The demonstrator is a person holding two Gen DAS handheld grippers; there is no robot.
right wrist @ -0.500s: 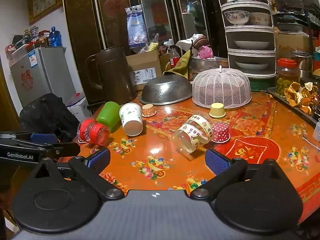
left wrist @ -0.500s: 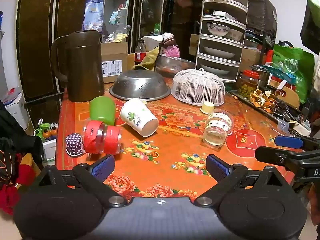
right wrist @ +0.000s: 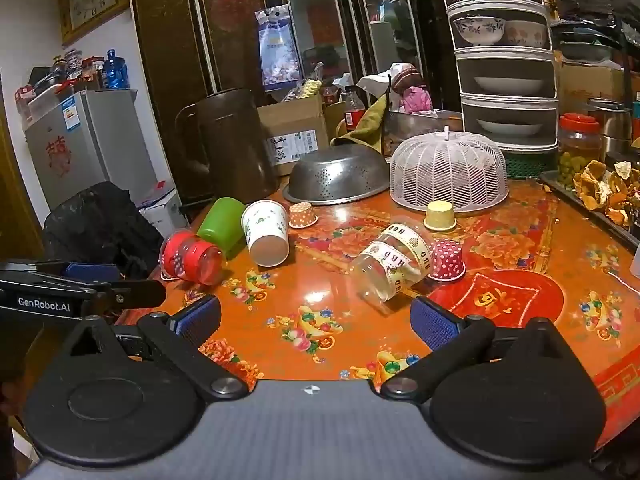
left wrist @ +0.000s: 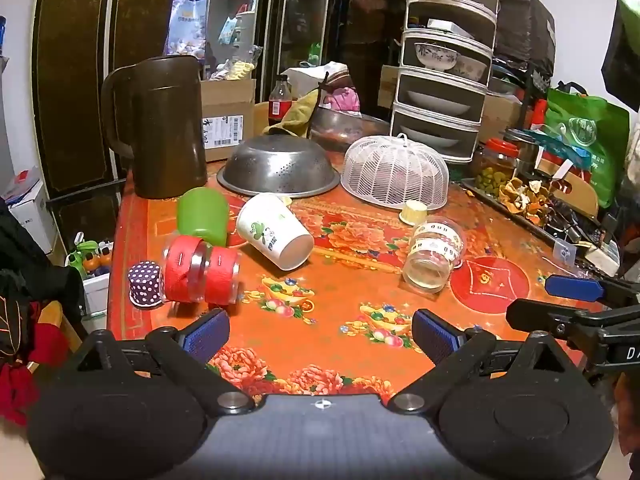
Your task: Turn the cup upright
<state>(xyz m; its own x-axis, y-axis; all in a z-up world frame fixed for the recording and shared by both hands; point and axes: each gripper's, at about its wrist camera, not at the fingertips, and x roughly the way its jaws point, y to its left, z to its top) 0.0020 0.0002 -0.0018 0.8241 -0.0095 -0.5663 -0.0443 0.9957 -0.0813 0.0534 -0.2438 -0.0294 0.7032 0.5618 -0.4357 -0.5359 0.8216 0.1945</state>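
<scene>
Several cups lie on their sides on the orange flowered table (left wrist: 320,312): a green cup (left wrist: 202,216), a white paper cup (left wrist: 274,232), a clear cup with red bands (left wrist: 200,270) and a clear cup with yellow tape (left wrist: 434,254). They also show in the right wrist view: green cup (right wrist: 222,220), paper cup (right wrist: 266,232), red-banded cup (right wrist: 192,256), taped cup (right wrist: 394,260). My left gripper (left wrist: 320,334) is open and empty, near the front edge. My right gripper (right wrist: 316,322) is open and empty, just short of the taped cup.
Small cupcake liners stand upside down: purple dotted (left wrist: 145,283), yellow (right wrist: 440,216), red dotted (right wrist: 447,260), orange (right wrist: 302,215). A brown pitcher (left wrist: 164,128), an upturned steel colander (left wrist: 280,166), a white mesh food cover (left wrist: 396,170) and a tiered rack (left wrist: 444,72) stand at the back.
</scene>
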